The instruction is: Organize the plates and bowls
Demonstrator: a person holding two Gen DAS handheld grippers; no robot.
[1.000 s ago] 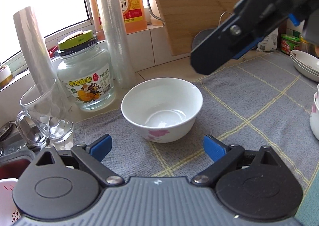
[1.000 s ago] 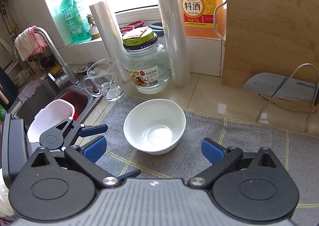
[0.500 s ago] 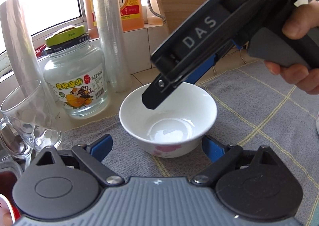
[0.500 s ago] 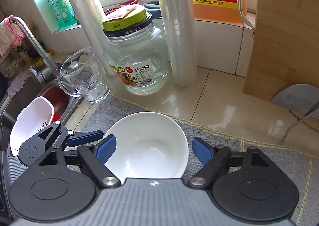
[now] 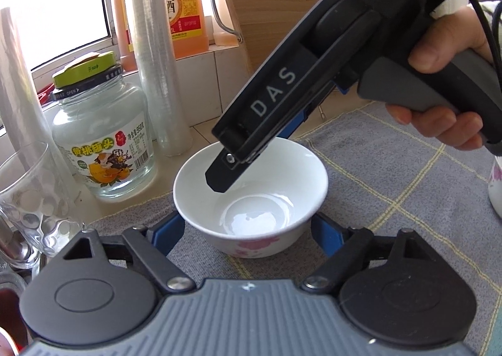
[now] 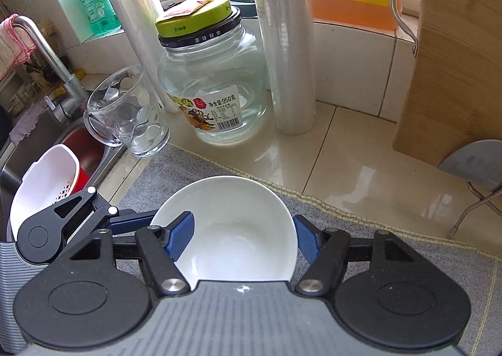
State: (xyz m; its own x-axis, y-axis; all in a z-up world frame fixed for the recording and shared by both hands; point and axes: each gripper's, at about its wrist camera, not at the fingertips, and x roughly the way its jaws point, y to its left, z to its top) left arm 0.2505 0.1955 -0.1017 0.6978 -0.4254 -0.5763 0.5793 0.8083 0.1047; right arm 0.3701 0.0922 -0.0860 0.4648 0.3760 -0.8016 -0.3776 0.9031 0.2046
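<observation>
1. The white ceramic bowl with pink flowers (image 5: pixel 251 196) stands on the grey checked cloth (image 5: pixel 392 193) near the bench's sink-side edge.
2. The right claw (image 6: pixel 240 235) is clamped on its wall, one pad inside.
3. The left claw (image 5: pixel 248 235) straddles it, closing.
4. Beyond crowd a dimpled glass mug (image 6: pixel 128 111), a green-lidded glass jar (image 6: pixel 213 86) and film rolls (image 6: pixel 284 42).

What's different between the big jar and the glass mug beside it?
The jar has a green lid; the mug is open-topped. The jar carries a paper label; the mug has dimples and a handle. The jar is taller and wider than the mug. Both are clear glass, standing upright.
</observation>
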